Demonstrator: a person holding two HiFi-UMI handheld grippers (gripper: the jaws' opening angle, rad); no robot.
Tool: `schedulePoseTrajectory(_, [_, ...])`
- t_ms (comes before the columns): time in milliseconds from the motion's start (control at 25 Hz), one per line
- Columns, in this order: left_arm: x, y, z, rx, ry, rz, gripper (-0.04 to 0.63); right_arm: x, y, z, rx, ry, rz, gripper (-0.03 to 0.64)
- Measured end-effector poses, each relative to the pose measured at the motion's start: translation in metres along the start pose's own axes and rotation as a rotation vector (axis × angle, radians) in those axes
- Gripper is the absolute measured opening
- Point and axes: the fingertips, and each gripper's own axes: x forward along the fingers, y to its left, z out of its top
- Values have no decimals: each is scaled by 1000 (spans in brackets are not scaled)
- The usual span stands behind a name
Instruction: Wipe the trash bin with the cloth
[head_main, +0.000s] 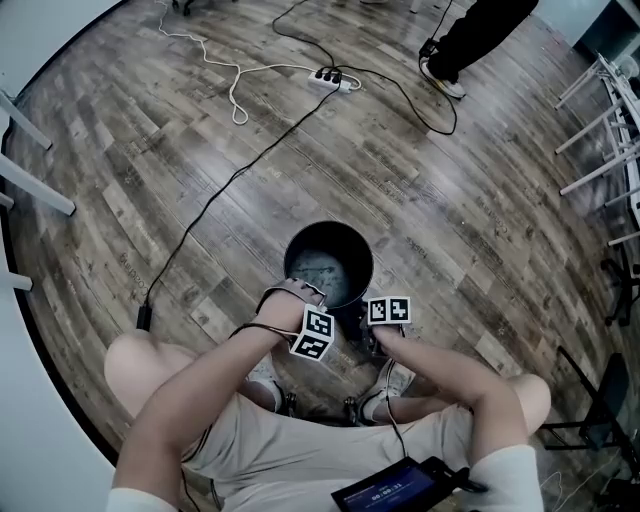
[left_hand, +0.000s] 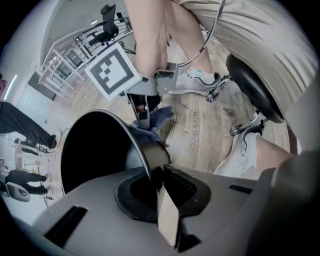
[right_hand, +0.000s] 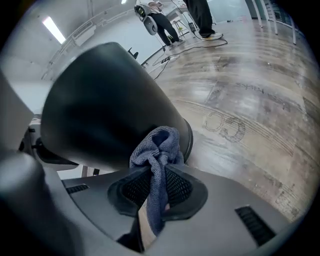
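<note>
Trash bin (right_hand: 105, 100) is partly hidden by cloth (right_hand: 159, 146) clamped in right gripper (right_hand: 154, 175) jaws.

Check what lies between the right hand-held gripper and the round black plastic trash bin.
A bunched blue-grey cloth, clamped in that hand-held gripper, against the black trash bin's wall: right gripper view.

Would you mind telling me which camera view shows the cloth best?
The right gripper view: the blue cloth fills its centre, pinched in the right hand-held gripper by the trash bin. The left gripper view catches only a corner beyond the rim; the head view hides it.
</note>
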Motion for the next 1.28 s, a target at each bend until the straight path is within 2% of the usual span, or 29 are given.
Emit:
schedulePoseTrajectory(160, [0, 8, 2, -22, -2, 12, 43, 37, -31, -4, 76, 4, -30, 60])
schedulePoseTrajectory(280, [3, 5, 7, -33, -12, 12, 44, 62, -56, -22, 109, 25, -91, 60])
schedulePoseTrajectory(440, [2, 8, 9, -45, -14, 10, 44, 62, -70, -24, 272, 14, -111, 60])
schedulePoseTrajectory(480, [1, 8, 8, -47, -10, 6, 44, 57, -69, -23, 281, 30, -123, 60])
schedulePoseTrajectory(560, [-1, 5, 6, -50, -12, -12, 54, 43, -64, -23, 234, 74, -144, 60])
schedulePoseTrajectory(640, [-3, 4, 5, -51, -23, -23, 100, 22, -56, -20, 182, 96, -143, 60])
schedulePoseTrajectory(720, [-8, 7, 0, -51, -29, -19, 138, -1, -47, -15, 154, 103, -135, 60])
schedulePoseTrajectory(840, [-11, 9, -15, -44, -12, -27, 156, -35, -26, -8, 116, 98, -110, 60])
schedulePoseTrajectory(960, [-7, 4, -33, -28, 31, -41, 160, -67, 8, 3, 101, 61, -55, 60])
schedulePoseTrajectory(1120, [-4, 9, -37, -8, 50, 19, 158, -98, 60, 12, 97, 21, 34, 60])
schedulePoseTrajectory(1200, [-3, 9, -37, 13, 67, 39, 112, -105, 80, 11, 97, 12, 69, 60])
schedulePoseTrajectory(1280, [-2, 7, -37, 28, 83, 35, 100, -104, 91, 10, 98, -3, 88, 60])
